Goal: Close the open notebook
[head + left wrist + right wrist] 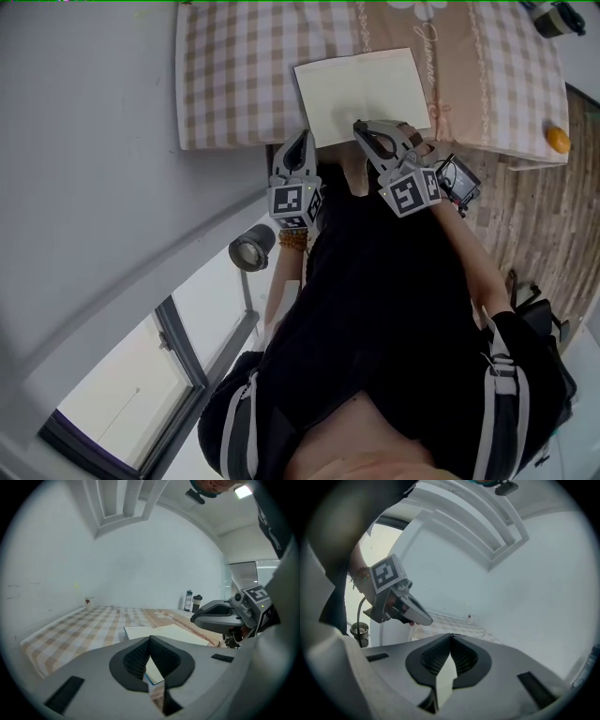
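While the notebook [361, 94] is lying open on the checked cloth [234, 75], closing apparently unstarted, the left hand-held gripper [301, 138] and right hand-held gripper [359, 126] are hovering nearby, both closed and empty.

The person wore a black top [394, 300] with grey-banded straps [502, 375] over both shoulders. The grey left gripper [300, 139] and right gripper [361, 127] each bore a cube [293, 202] faced with black-and-white square markers. A brown beaded bracelet [292, 240] sat at six o'clock from the left cube.

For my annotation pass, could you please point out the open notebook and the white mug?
open notebook [361, 94], head view, centre of its pale page.
white mug [89, 602], left gripper view, its side wall.
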`<action>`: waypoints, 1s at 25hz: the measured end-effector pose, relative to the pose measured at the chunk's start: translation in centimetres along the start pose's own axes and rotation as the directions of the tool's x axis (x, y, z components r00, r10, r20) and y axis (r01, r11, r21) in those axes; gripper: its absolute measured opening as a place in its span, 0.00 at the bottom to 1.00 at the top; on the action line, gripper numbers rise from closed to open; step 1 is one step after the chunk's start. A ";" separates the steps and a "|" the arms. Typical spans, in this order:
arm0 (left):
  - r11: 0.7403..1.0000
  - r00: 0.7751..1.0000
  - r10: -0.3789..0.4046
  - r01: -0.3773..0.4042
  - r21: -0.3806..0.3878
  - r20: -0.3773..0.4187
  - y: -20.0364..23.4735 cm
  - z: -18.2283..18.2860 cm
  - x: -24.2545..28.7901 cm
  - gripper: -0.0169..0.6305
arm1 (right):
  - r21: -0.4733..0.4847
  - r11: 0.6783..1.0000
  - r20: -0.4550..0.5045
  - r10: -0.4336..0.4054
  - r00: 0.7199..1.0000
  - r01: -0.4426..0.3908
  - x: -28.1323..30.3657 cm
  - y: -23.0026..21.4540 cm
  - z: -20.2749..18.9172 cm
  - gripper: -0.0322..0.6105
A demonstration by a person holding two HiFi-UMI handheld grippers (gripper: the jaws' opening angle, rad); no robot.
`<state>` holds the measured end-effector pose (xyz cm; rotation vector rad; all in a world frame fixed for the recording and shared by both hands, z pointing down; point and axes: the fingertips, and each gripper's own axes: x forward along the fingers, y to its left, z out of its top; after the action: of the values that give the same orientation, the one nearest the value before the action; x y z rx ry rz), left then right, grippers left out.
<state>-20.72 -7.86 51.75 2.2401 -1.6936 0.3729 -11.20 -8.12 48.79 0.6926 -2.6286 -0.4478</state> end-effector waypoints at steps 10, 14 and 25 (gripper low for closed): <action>0.991 0.994 -0.048 0.035 -0.127 -0.094 -0.5 -4.2 0.7 0.33 | -0.015 1.000 0.011 0.022 1.000 -0.022 0.0 0.3 -0.2 0.06; 0.963 0.992 -0.079 0.051 -0.265 -0.096 -0.4 -5.2 0.5 0.33 | -0.009 1.000 0.013 0.023 1.000 -0.023 -0.2 0.3 -0.5 0.06; 0.881 0.986 -0.126 0.058 -0.470 -0.113 -0.1 -7.8 0.7 0.33 | -0.013 0.999 0.021 0.043 0.999 -0.043 0.4 0.6 -0.5 0.06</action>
<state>-20.57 -5.40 59.18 1.8807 -1.4135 0.0813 -11.55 -7.92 49.61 0.6293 -2.6527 -0.4602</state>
